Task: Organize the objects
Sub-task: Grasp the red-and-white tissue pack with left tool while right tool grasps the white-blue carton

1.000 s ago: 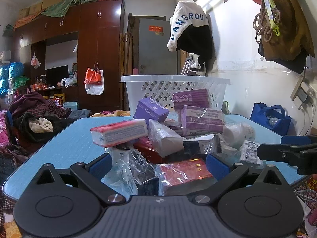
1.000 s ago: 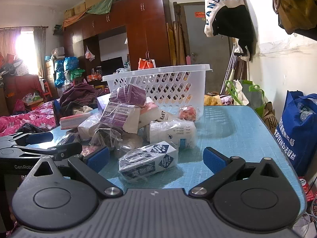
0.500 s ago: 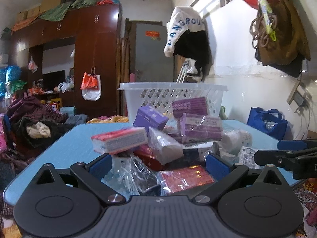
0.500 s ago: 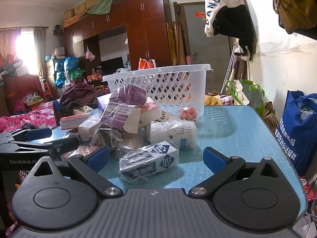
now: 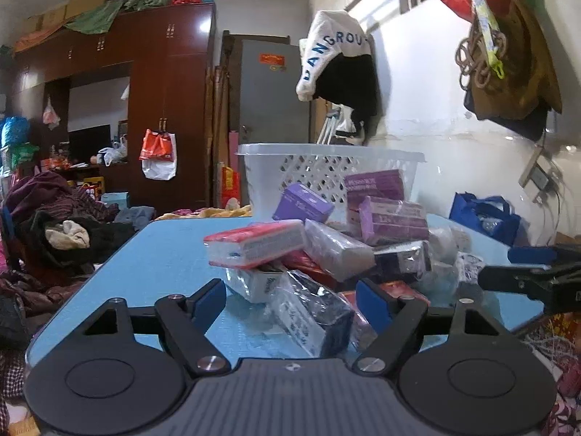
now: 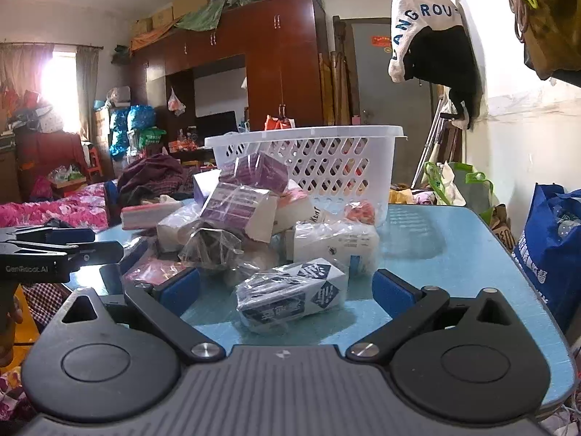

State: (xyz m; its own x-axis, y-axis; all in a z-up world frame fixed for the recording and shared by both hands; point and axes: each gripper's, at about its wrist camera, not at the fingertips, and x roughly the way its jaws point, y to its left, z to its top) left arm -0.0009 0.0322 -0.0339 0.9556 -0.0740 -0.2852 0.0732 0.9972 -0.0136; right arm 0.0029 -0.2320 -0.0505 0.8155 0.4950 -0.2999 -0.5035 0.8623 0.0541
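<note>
Packets (image 5: 326, 250) piled at 12 o'clock; left gripper (image 5: 290, 303) closing around a clear-wrapped dark pack (image 5: 312, 312), maybe not touching yet. Right gripper (image 6: 287, 290) gapes wide.

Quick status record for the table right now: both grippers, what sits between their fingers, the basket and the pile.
left gripper: jaws have just been closing; a clear-wrapped dark box lies between them, pads not seen pressing it
right gripper: open, wide
between right fingers: wrapped white box with dark diamond print, lying on the blue table, untouched
basket: white, perforated, upright at the table's far side behind the pile
pile: purple boxes on top, red-and-white pack at the left-view front
</note>
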